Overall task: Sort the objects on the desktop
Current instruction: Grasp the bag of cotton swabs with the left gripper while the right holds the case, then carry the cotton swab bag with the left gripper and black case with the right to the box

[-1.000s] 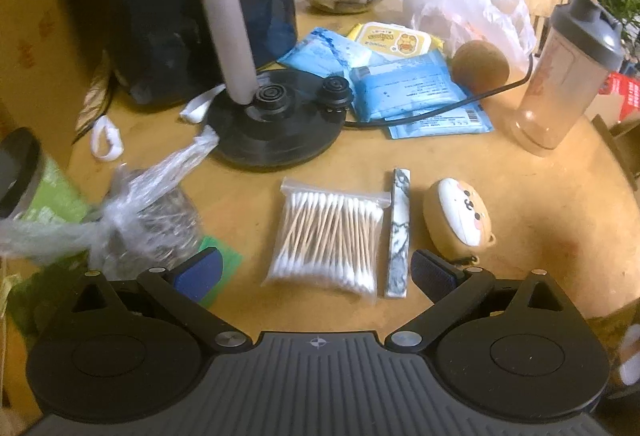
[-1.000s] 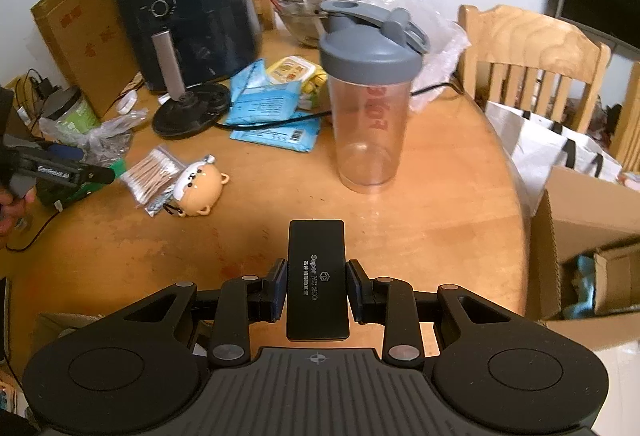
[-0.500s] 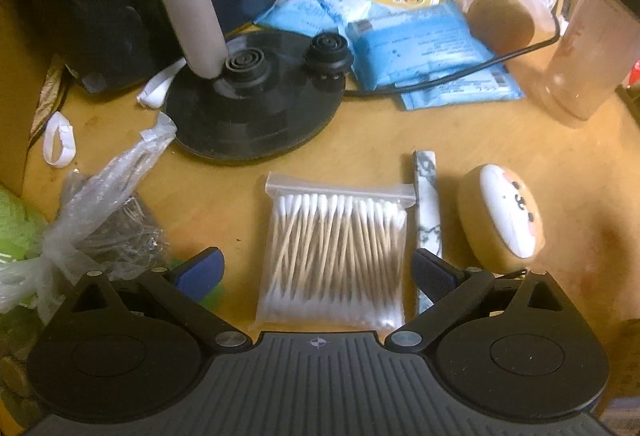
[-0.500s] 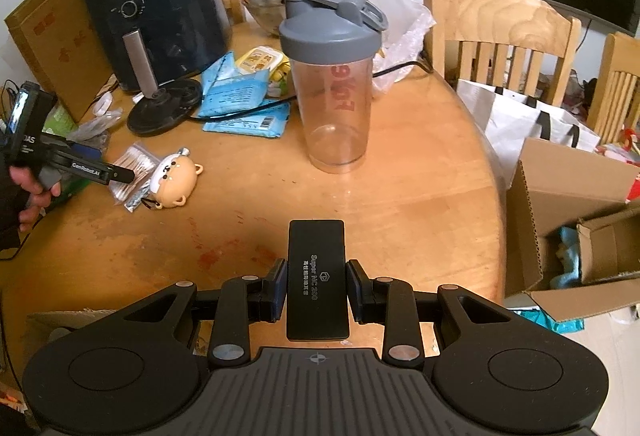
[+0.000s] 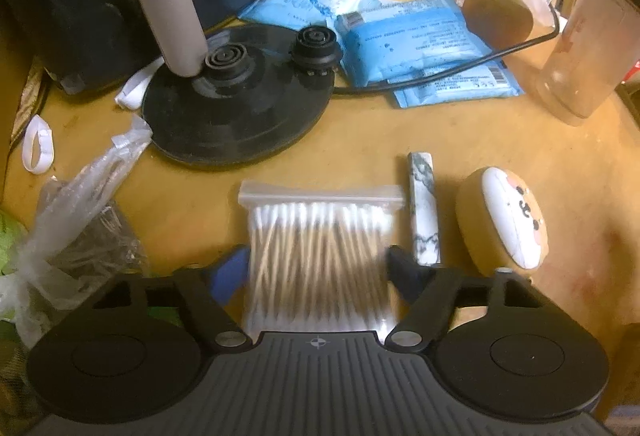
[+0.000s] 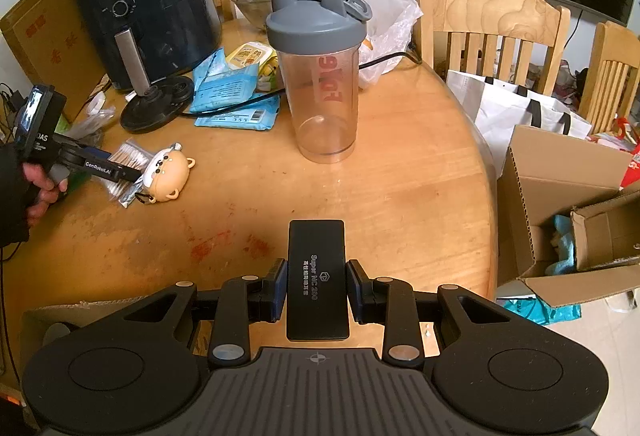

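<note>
Left tongs [image 5: 318, 270] astride swab bag [image 5: 320, 236] (closing)

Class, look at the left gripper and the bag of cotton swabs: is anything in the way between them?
Nothing visible is. The left gripper has just been closing, and the bag of cotton swabs already lies between its fingers, the marble-patterned stick outside them.

Clear zip bag of cotton swabs [image 5: 320, 256] flat on table
</note>
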{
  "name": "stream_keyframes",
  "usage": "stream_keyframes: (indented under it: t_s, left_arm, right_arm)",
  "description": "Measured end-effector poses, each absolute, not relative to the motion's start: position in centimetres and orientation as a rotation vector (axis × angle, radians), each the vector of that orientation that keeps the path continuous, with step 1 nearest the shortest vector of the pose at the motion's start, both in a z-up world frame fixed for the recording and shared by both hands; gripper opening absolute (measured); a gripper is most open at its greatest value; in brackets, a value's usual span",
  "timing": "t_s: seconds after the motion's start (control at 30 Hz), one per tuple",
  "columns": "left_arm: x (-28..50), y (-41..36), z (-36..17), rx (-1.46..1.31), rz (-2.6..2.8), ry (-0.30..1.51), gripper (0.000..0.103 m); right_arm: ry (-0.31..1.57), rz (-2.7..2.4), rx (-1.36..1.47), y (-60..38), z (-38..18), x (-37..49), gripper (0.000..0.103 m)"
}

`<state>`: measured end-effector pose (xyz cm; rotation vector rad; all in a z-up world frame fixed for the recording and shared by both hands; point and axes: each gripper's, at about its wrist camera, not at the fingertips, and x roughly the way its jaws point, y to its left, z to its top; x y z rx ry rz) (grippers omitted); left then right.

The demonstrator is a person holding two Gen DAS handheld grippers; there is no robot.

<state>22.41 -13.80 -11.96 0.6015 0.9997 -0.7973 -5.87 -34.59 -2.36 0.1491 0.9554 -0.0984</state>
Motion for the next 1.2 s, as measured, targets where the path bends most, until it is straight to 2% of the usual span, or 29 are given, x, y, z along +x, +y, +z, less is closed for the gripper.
stream_keyframes:
  t_s: [0.17,1.2]
  left_arm:
    - [22.3,-13.6,-11.5,0.587,-0.755,1.006,0.060]
    - [11.0,-2.8,-0.8,0.279,-0.651,0.918,0.059]
  right_arm:
    - [0.951,-0.089,0.150,-34.3,-2.3,-6.1,0.034]
    - [0.892,0.148,0.072,-29.7,0.0,-3.9,0.034]
